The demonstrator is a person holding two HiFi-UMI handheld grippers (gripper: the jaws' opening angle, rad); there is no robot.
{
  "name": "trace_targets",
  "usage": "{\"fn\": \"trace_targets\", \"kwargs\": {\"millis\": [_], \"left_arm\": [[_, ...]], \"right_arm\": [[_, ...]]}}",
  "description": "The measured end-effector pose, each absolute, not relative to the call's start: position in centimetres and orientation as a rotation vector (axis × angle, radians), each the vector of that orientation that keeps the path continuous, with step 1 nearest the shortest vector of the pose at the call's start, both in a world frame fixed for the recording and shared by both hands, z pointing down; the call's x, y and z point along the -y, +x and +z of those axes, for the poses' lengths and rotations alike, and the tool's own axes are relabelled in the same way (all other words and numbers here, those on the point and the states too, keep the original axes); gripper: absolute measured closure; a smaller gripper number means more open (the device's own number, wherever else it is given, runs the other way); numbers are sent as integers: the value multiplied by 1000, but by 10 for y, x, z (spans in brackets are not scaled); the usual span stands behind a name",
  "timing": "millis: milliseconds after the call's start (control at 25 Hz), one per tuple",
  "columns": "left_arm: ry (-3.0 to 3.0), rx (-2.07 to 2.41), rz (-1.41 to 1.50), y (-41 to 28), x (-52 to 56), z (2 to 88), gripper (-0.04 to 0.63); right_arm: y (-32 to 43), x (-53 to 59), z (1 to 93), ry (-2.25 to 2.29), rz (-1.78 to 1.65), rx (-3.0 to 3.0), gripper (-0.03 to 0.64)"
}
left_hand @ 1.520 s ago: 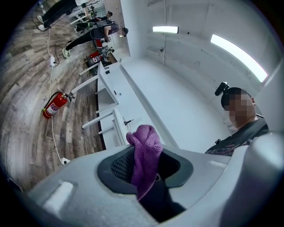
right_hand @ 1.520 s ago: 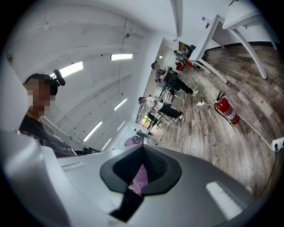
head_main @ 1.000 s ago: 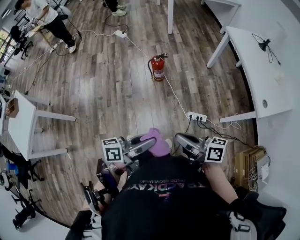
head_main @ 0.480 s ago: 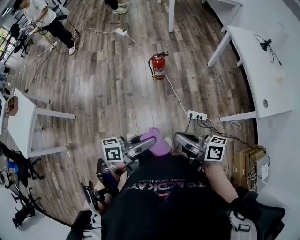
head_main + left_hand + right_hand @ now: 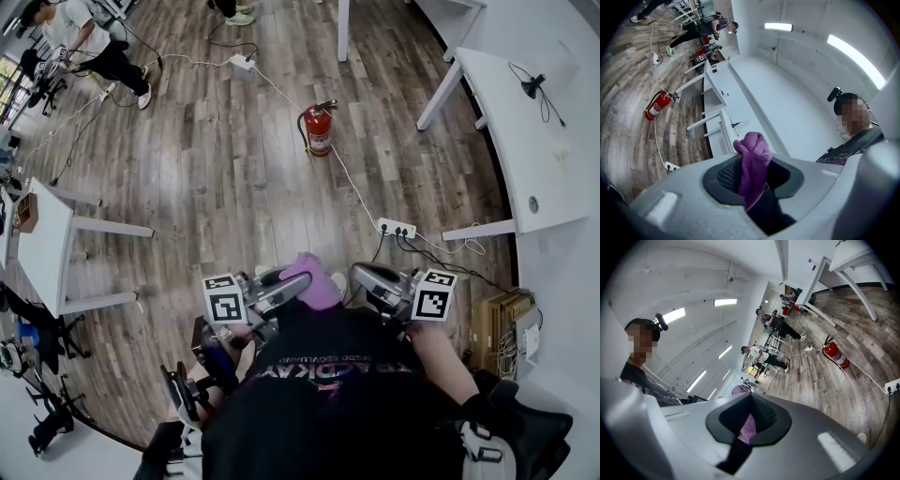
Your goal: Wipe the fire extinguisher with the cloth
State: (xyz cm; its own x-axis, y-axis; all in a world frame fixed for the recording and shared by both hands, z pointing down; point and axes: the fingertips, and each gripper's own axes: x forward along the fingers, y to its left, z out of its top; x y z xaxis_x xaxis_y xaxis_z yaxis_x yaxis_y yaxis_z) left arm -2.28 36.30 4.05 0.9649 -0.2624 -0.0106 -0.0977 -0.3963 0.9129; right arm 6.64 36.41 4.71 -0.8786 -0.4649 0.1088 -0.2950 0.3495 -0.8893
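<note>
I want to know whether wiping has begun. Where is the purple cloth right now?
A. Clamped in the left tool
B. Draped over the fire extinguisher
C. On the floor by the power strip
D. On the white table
A: the left gripper view shows the purple cloth pinched between the jaws of the left tool, while the fire extinguisher stands bare on the floor, well away from it.
</note>
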Motion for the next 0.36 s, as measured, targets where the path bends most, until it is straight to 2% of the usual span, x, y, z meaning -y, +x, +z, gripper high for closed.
{"fn": "trace_targets", "kwargs": {"millis": [360], "left_arm": [[1971,251,-185,-15,-362,42,486]], "right_arm": [[70,-363,47,-684,-1560,-2453,615]]}}
